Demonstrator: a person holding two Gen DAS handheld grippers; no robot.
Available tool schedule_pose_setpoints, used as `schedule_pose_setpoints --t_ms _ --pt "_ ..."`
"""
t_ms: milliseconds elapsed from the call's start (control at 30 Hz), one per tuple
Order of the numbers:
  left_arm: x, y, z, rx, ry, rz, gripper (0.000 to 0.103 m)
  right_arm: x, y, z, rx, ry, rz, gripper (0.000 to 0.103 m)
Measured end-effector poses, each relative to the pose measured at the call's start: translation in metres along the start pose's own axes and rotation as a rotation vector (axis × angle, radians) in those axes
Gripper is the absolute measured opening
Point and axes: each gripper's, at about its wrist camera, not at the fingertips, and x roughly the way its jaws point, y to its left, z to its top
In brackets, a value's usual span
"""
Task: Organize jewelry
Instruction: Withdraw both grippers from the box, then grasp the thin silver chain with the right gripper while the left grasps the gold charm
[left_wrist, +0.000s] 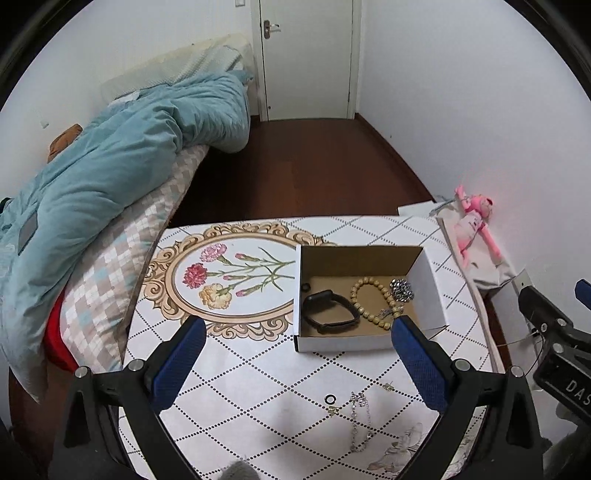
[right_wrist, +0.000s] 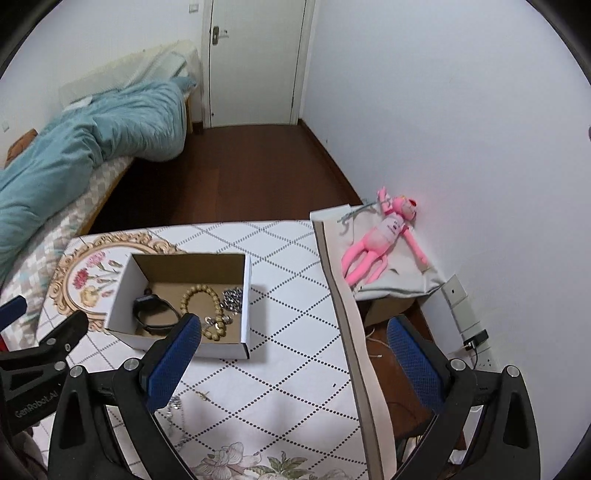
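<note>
An open white cardboard box (left_wrist: 428, 291) (right_wrist: 246, 295) sits on the patterned table. Inside lie a black wristband (left_wrist: 328, 310) (right_wrist: 153, 314), a wooden bead bracelet (left_wrist: 369, 299) (right_wrist: 201, 301), a silver sparkly piece (left_wrist: 401, 290) (right_wrist: 232, 297) and a small black ring (left_wrist: 305, 287). On the table nearer me lie a silver chain (left_wrist: 360, 421) (right_wrist: 173, 410), a black ring (left_wrist: 330, 399) and two small gold pieces (left_wrist: 334, 410) (left_wrist: 388, 387). My left gripper (left_wrist: 297, 354) is open and empty above the table, before the box. My right gripper (right_wrist: 291, 354) is open and empty, over the table's right edge.
A pink plush toy (left_wrist: 474, 225) (right_wrist: 380, 236) lies on grey cloth right of the table, by the wall. A bed with a teal duvet (left_wrist: 110, 166) stands left. A wall socket strip (right_wrist: 469, 321) is at the right. The tablecloth (left_wrist: 258, 387) has a flower medallion.
</note>
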Motion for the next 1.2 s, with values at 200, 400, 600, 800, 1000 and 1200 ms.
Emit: schedule_pose_setpoints --t_ms 200,400,600,800,1000,1200 --pt "-0.019 0.004 -0.001 -0.016 -0.025 0.001 0.103 -0.029 -0.004 0.005 0.023 -0.042 0.013 0.102" --pt "-0.026 0.009 -0.009 -0.03 -0.018 0.005 0.103 -0.035 -0.008 -0.005 0.049 -0.021 0.032 0.102" --pt "-0.002 0.024 -0.044 -0.045 0.078 0.079 0.103 0.002 0.004 -0.047 0.038 0.126 0.098 0.102" --pt "0.039 0.048 -0.094 -0.062 0.209 0.159 0.103 0.058 0.036 -0.104 0.044 0.295 0.233 0.101" --pt "0.069 0.062 -0.127 -0.046 0.296 0.204 0.103 0.095 0.073 -0.131 -0.006 0.343 0.291 0.074" --pt "0.092 0.071 -0.14 -0.067 0.367 0.192 0.103 0.113 0.108 -0.133 -0.101 0.318 0.282 0.054"
